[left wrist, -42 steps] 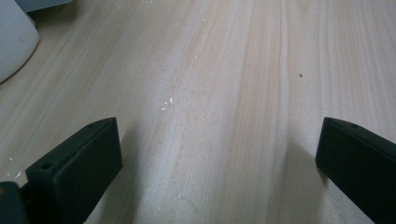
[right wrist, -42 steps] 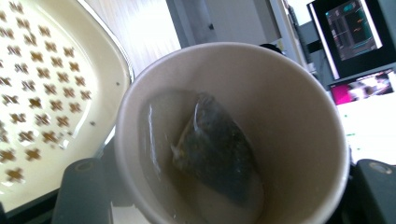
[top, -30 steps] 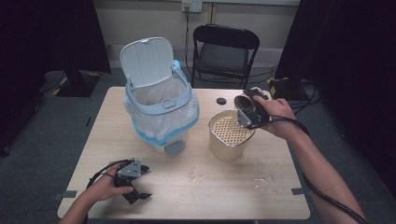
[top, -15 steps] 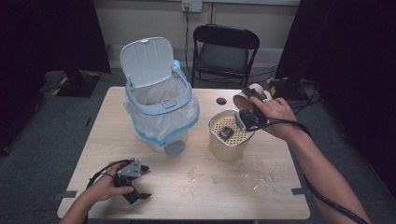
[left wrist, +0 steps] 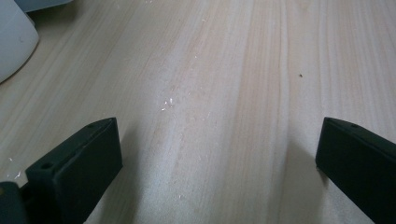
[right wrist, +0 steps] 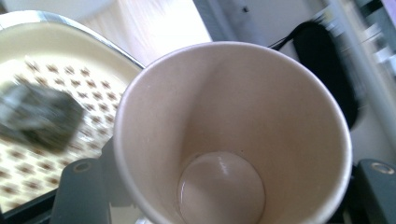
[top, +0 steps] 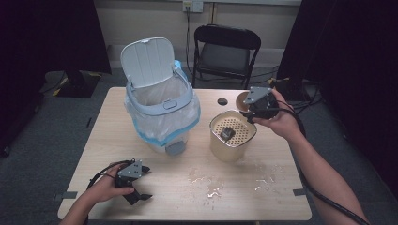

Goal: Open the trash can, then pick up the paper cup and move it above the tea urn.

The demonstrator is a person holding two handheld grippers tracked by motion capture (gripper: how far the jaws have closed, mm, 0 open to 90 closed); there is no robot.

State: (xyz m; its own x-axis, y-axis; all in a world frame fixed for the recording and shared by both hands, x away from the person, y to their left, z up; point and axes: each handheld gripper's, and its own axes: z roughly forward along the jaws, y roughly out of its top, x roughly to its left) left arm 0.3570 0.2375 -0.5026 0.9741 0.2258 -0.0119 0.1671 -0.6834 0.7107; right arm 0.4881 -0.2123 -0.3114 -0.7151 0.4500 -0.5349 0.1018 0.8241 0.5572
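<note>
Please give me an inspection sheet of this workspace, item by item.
Surface: wooden table, wet spots near the front.
Job's things: paper cup, emptied; cream strainer bin with a dark tea bag on its grid.
Clutter: lined bin, lid up; small black disc.
Grippers: right gripper shut on the cup; left gripper open, resting on the table.
Cables: one trailing from each gripper.
Surroundings: black chair, dark curtains.

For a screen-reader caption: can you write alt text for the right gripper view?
An empty paper cup sits clamped between the right gripper's black jaws, seen from its open mouth. Behind it at left, a dark tea bag lies on the strainer bin's perforated top.
</note>
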